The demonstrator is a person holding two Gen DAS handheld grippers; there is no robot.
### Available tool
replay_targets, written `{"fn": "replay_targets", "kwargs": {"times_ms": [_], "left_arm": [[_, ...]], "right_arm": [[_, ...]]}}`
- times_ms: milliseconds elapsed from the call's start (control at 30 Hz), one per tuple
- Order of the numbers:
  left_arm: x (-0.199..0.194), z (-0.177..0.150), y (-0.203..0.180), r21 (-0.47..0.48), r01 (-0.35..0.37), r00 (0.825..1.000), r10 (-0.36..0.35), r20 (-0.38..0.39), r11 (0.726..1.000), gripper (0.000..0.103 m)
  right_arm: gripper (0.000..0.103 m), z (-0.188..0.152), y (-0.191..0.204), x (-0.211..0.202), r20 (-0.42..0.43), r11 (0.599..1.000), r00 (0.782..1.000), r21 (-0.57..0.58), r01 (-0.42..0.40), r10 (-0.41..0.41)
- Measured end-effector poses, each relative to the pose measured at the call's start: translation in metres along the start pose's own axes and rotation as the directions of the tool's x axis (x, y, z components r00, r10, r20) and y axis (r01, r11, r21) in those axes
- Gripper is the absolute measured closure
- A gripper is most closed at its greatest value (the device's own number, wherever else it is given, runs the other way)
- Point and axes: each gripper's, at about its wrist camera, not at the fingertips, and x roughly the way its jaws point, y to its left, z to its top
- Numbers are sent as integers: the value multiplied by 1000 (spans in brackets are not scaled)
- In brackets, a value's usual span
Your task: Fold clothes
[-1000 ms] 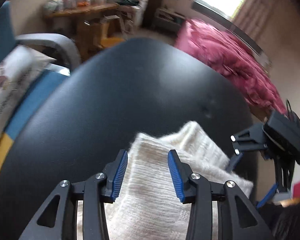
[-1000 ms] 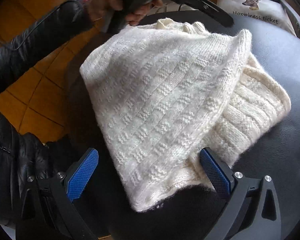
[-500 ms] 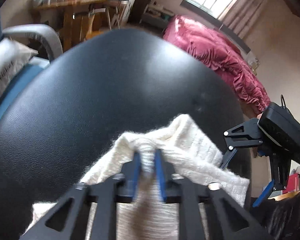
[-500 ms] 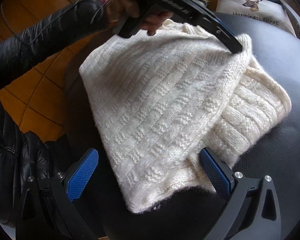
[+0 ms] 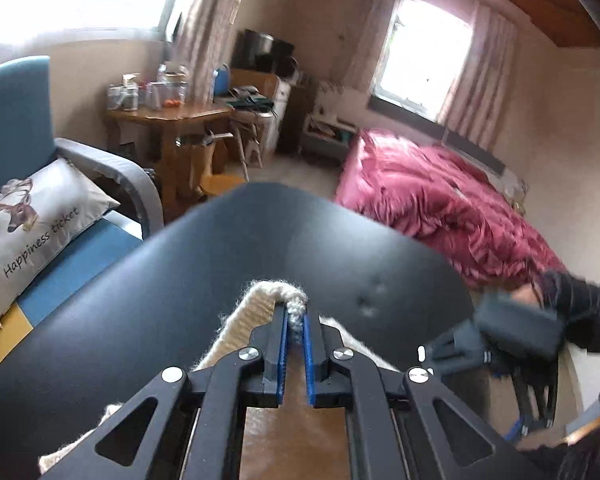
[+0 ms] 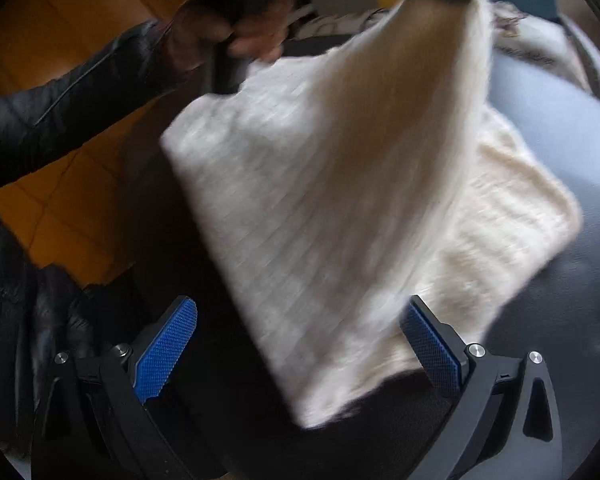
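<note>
Two grippers work over one cream knitted sweater (image 6: 340,208), which lies partly on a round black table (image 5: 180,300). The left gripper (image 5: 295,330) is clamped tight on a bunched fold of the knit, its blue pads (image 5: 283,344) pressed against the wool with only a sliver between them. Seen from the right wrist, that same gripper sits high above the table's far side, and the pinched edge of the sweater hangs from it in a slanting sheet down to the tabletop. The lower layer of the sweater lies flat on the table under that raised sheet, reaching toward the table's right side. Motion blur smears the cloth, so the knit pattern is hard to read and the lifted part may be a single layer or more.

The right gripper (image 6: 298,346) stands wide apart at the table's near edge, holding nothing, its blue pads either side of the sweater's nearest corner. A hand (image 6: 236,36) in a black sleeve (image 6: 60,96) grips the left tool's handle. Beyond the table stand a blue armchair (image 5: 16,120) with a printed cushion (image 5: 36,220) and a red bedspread (image 5: 432,204).
</note>
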Motion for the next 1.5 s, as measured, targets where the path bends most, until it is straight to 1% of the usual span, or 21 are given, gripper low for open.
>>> {"fn": "replay_targets", "kwargs": {"times_ms": [100,233,333,467,500,567,633,667,733,800,867,967,1000,1100,1200,1267,1300,1333,1400,1433,1500], "left_arm": [[20,-3,6,3,-25,998,25,-50,1000,98],[55,-17,14,-39,-27,988,20,-154,999,97],[63,-28,13,-54,-9,985,0,-175,999,97],[67,-27,17,-91,-21,987,7,-158,996,97],[69,-28,18,-91,-36,986,21,-163,995,97],[80,-33,23,-109,-69,978,46,-203,992,96],[89,-39,30,-135,-116,965,79,-251,984,91],[90,-40,33,-151,-139,961,96,-261,979,88],[76,-37,41,-208,-163,969,116,-218,965,81],[45,-34,50,-262,-188,977,153,-148,947,79],[13,-32,58,-293,-212,977,194,-89,932,78],[-30,-40,59,-219,-288,957,276,-84,932,78],[-43,-45,59,-188,-312,950,301,-85,931,78],[-67,-69,56,-63,-363,926,353,-133,930,78],[-69,-88,62,15,-368,908,362,-212,930,78],[-63,-96,61,60,-353,902,357,-244,934,78],[-60,-97,61,73,-342,904,349,-249,937,77],[-58,-97,62,78,-318,910,327,-255,945,74],[-50,-94,65,83,-262,924,275,-265,961,74],[-45,-90,66,93,-239,928,256,-271,967,71],[-32,-86,66,100,-163,933,187,-308,982,66]], "right_arm": [[0,-4,-1,0,-3,1000,1000,8,-27,27],[0,-8,-2,-1,-7,998,998,19,-64,64],[0,-12,-3,-1,-9,995,996,28,-91,91],[0,-17,-2,-2,-15,991,992,32,-127,127],[0,-19,1,-1,-21,989,989,28,-147,148],[0,-26,6,5,-49,990,988,7,-144,144],[0,-33,11,11,-78,990,988,-15,-138,136],[0,-34,10,11,-78,990,987,-5,-139,138],[0,-33,7,10,-74,990,987,21,-141,142],[0,-33,4,9,-69,988,987,47,-144,147],[0,-33,6,4,-85,995,993,51,-82,86],[0,-33,9,-3,-110,998,994,53,19,-13],[0,-32,11,-9,-120,996,990,43,80,-75],[0,-19,12,-29,-82,987,984,24,159,-156],[0,4,21,-38,-5,985,985,-10,173,-173],[0,22,23,-29,32,986,986,-19,166,-165],[0,30,21,-21,30,983,983,-22,181,-181],[0,38,18,-10,19,978,978,-24,208,-207],[0,49,12,6,-6,972,972,-21,235,-235],[0,56,6,14,-19,971,971,-15,240,-240],[0,60,-5,16,-22,970,970,8,243,-243]]}}
